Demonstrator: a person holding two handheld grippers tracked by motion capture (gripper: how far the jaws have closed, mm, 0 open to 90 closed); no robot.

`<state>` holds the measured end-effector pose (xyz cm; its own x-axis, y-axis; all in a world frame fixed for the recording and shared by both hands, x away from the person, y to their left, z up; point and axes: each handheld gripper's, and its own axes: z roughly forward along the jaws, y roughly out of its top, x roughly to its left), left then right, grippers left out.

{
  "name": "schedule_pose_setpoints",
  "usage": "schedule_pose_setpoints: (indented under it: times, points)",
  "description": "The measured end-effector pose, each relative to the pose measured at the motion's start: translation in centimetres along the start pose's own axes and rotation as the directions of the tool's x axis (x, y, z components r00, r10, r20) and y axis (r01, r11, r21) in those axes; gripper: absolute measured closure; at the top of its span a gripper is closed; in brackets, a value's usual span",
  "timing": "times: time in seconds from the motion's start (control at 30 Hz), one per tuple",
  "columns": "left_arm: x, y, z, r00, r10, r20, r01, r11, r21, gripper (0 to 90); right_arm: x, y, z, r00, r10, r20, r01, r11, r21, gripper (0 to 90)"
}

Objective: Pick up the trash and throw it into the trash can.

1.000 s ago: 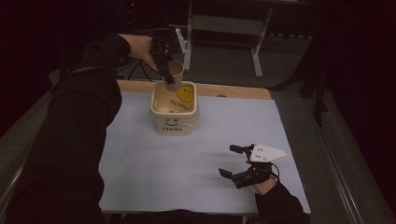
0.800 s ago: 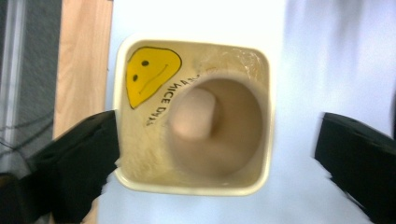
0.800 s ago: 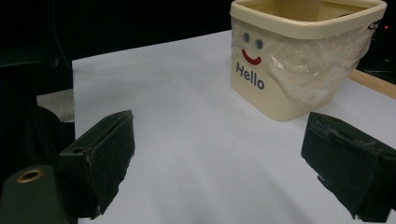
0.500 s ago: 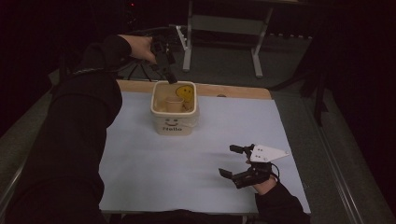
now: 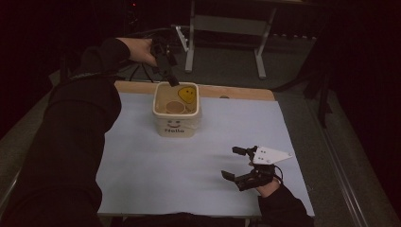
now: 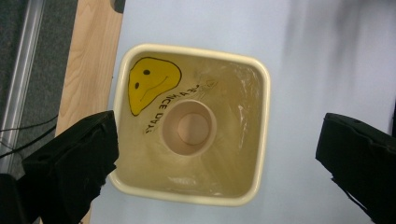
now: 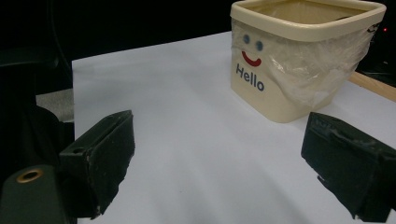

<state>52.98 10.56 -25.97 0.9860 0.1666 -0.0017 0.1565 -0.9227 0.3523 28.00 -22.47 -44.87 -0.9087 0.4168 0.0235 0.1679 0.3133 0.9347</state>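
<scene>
White worktop (image 5: 189, 161): my left gripper (image 6: 215, 154), jaws apart and empty, hangs directly above the round tan paper cup (image 6: 188, 127) inside the cream square tub (image 6: 261, 116).

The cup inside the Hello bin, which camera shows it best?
The left gripper view: it looks straight down into the bin at the upright cup. The high view shows the cup's rim, small and dim. The right gripper view gives just the bin's outside.
</scene>
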Motion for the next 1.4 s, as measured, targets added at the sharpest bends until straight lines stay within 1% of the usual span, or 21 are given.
schedule_pose_setpoints:
  times: [0.13, 0.17, 0.27, 0.33, 0.37, 0.43, 0.5, 0.57, 0.6, 0.63, 0.8, 0.87, 1.0, 1.13, 1.17, 1.2, 1.27, 1.3, 1.33, 1.37, 1.4]
  points:
    - [-0.4, -0.3, -0.3, 0.9999, -0.015, 0.004, 0.015, 0.9999, -0.005, 0.4, 0.0, 0.0, 0.0, 1.0, -0.001, -0.001, 0.001, 1.0, 0.003, 9.5]
    - [-0.4, -0.4, -0.4, 0.9999, -0.012, 0.004, 0.012, 0.9999, -0.006, 0.4, 0.0, 0.0, 0.1, 1.0, -0.001, -0.001, 0.001, 1.0, 0.005, 9.5]
    - [-0.8, -0.7, -0.6, 0.9998, -0.018, 0.011, 0.018, 0.9996, -0.023, 0.4, 0.0, 0.0, 0.1, 1.0, -0.003, -0.002, 0.003, 1.0, 0.004, 9.5]
    - [-1.0, -1.0, -0.8, 0.9997, -0.021, 0.009, 0.021, 0.9995, -0.022, 0.4, 0.1, 0.0, 0.1, 1.0, -0.003, -0.002, 0.003, 1.0, 0.006, 9.5]
    - [-1.2, -1.2, -0.9, 0.9995, -0.029, 0.015, 0.03, 0.9992, -0.026, 0.4, 0.1, 0.0, 0.2, 1.0, -0.004, -0.003, 0.004, 1.0, 0.005, 9.5]
    - [-1.4, -1.5, -1.0, 0.9996, -0.027, 0.007, 0.027, 0.9991, -0.032, 0.4, 0.1, 0.0, 0.2, 1.0, -0.004, -0.005, 0.004, 1.0, 0.005, 9.5]
    - [-1.6, -1.8, -1.1, 0.9995, -0.031, 0.004, 0.031, 0.9986, -0.044, 0.4, 0.1, 0.1, 0.2, 1.0, -0.003, -0.005, 0.003, 1.0, 0.005, 9.5]
    - [-2.0, -2.1, -1.1, 0.9994, -0.032, -0.01, 0.031, 0.9979, -0.056, 0.4, 0.1, 0.1, 0.2, 1.0, -0.005, -0.005, 0.005, 1.0, 0.007, 9.5]
    - [-2.2, -2.2, -1.1, 0.999, -0.044, 0.0, 0.043, 0.9969, -0.066, 0.4, 0.2, 0.1, 0.3, 1.0, -0.006, -0.005, 0.006, 1.0, 0.008, 9.5]
    - [-2.3, -2.3, -1.0, 0.9989, -0.047, 0.003, 0.047, 0.9963, -0.072, 0.4, 0.1, 0.1, 0.3, 1.0, -0.005, -0.005, 0.006, 1.0, 0.009, 9.5]
    - [-3.2, -2.9, -0.9, 0.9996, -0.029, 0.002, 0.029, 0.997, -0.072, 0.4, 0.2, 0.1, 0.3, 1.0, -0.009, -0.003, 0.009, 1.0, 0.009, 9.5]
    - [-3.4, -3.3, -1.0, 0.9993, -0.038, 0.007, 0.038, 0.9955, -0.086, 0.4, 0.2, 0.1, 0.3, 1.0, -0.009, -0.003, 0.009, 1.0, 0.01, 9.5]
    - [-4.1, -3.8, -1.2, 0.9994, -0.032, 0.011, 0.033, 0.9932, -0.112, 0.4, 0.2, 0.1, 0.3, 1.0, -0.007, -0.003, 0.007, 1.0, 0.012, 9.5]
    - [-4.6, -4.2, -1.2, 0.9994, -0.032, 0.017, 0.033, 0.992, -0.121, 0.4, 0.2, 0.1, 0.4, 1.0, -0.007, -0.003, 0.007, 1.0, 0.012, 9.5]
    - [-4.8, -4.7, -1.2, 0.9995, -0.029, 0.014, 0.031, 0.9919, -0.123, 0.4, 0.2, 0.1, 0.4, 1.0, -0.008, -0.002, 0.008, 1.0, 0.013, 9.5]
    - [-4.9, -4.9, -1.2, 0.9992, -0.034, 0.021, 0.036, 0.9913, -0.126, 0.4, 0.2, 0.1, 0.4, 1.0, -0.005, -0.003, 0.006, 1.0, 0.014, 9.5]
    - [-5.2, -5.3, -1.2, 0.9993, -0.033, 0.015, 0.035, 0.99, -0.137, 0.4, 0.2, 0.1, 0.4, 1.0, -0.007, -0.003, 0.007, 1.0, 0.014, 9.5]
    - [-5.3, -5.6, -1.2, 0.9988, -0.039, 0.03, 0.043, 0.9888, -0.143, 0.4, 0.2, 0.1, 0.4, 1.0, -0.007, -0.002, 0.007, 1.0, 0.014, 9.5]
    - [-5.3, -5.6, -1.2, 0.9988, -0.039, 0.03, 0.043, 0.9888, -0.143, 0.4, 0.2, 0.1, 0.4, 1.0, -0.007, -0.002, 0.007, 1.0, 0.014, 9.5]
    - [-5.6, -6.0, -1.0, 0.999, -0.038, 0.025, 0.041, 0.9878, -0.15, 0.4, 0.2, 0.1, 0.4, 1.0, -0.007, -0.003, 0.007, 1.0, 0.014, 9.5]
    - [-5.7, -6.2, -0.9, 0.9987, -0.039, 0.034, 0.043, 0.9877, -0.15, 0.4, 0.2, 0.1, 0.4, 1.0, -0.006, -0.003, 0.006, 1.0, 0.015, 9.5]
